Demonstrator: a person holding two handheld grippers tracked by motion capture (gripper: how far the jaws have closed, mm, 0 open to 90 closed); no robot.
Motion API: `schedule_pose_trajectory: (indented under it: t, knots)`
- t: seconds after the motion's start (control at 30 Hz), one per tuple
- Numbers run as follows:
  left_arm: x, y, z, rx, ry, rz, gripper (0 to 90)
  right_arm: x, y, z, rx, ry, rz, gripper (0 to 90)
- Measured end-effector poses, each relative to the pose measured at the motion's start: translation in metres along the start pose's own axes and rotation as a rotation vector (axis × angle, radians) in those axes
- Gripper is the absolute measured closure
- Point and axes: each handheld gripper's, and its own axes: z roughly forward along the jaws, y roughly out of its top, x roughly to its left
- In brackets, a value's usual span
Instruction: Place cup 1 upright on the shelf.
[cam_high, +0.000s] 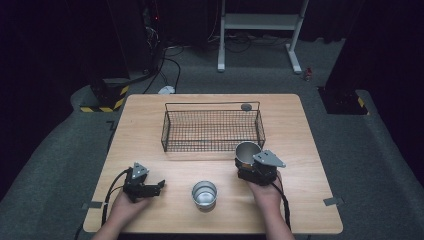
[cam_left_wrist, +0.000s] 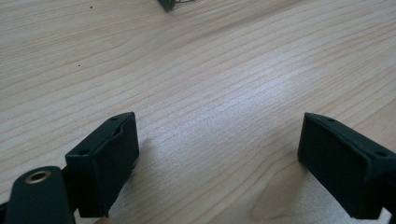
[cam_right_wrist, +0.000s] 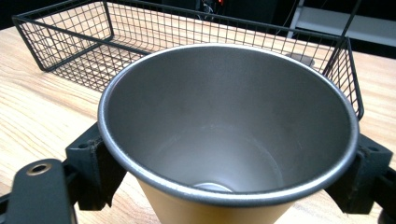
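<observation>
A metal cup (cam_high: 247, 151) with a tan outside is gripped between the jaws of my right gripper (cam_high: 248, 161), just in front of the wire basket's (cam_high: 165, 125) near right corner. In the right gripper view the cup (cam_right_wrist: 224, 126) is empty and tilts its mouth toward the camera; my right gripper (cam_right_wrist: 226, 161) presses it from both sides, and the basket (cam_right_wrist: 70, 42) lies behind. A second metal cup (cam_high: 204, 194) stands upright near the table's front edge. My left gripper (cam_high: 159, 186) rests low at the front left, open, with bare wood between the jaws of the left gripper (cam_left_wrist: 219, 126).
The black wire basket sits mid-table, with nothing in it that I can see. A small grey round object (cam_high: 246, 106) lies by its far right corner. A white metal stand (cam_high: 260, 22) and cables are on the floor beyond the table (cam_high: 300, 130).
</observation>
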Motion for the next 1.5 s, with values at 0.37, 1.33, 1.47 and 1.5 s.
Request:
schedule_pose_trajectory:
  t: [0.37, 1.33, 1.47, 1.5]
  knots:
    - [0.001, 0.001, 0.001, 0.000, -0.002, 0.009, 12.8, 0.003, 0.014, -0.009, -0.017, -0.019, 0.001, 13.5]
    - [0.001, 0.005, 0.007, 0.027, 0.038, -0.042, 2.1, 0.008, 0.061, -0.004, -0.045, -0.062, 0.022, 13.6]
    - [0.002, 0.005, 0.007, 0.031, 0.042, -0.042, 0.9, 0.007, 0.067, -0.002, -0.049, -0.064, 0.028, 13.6]
    - [0.002, 0.005, 0.007, 0.033, 0.040, -0.041, 0.7, 0.007, 0.069, -0.001, -0.050, -0.067, 0.026, 13.6]
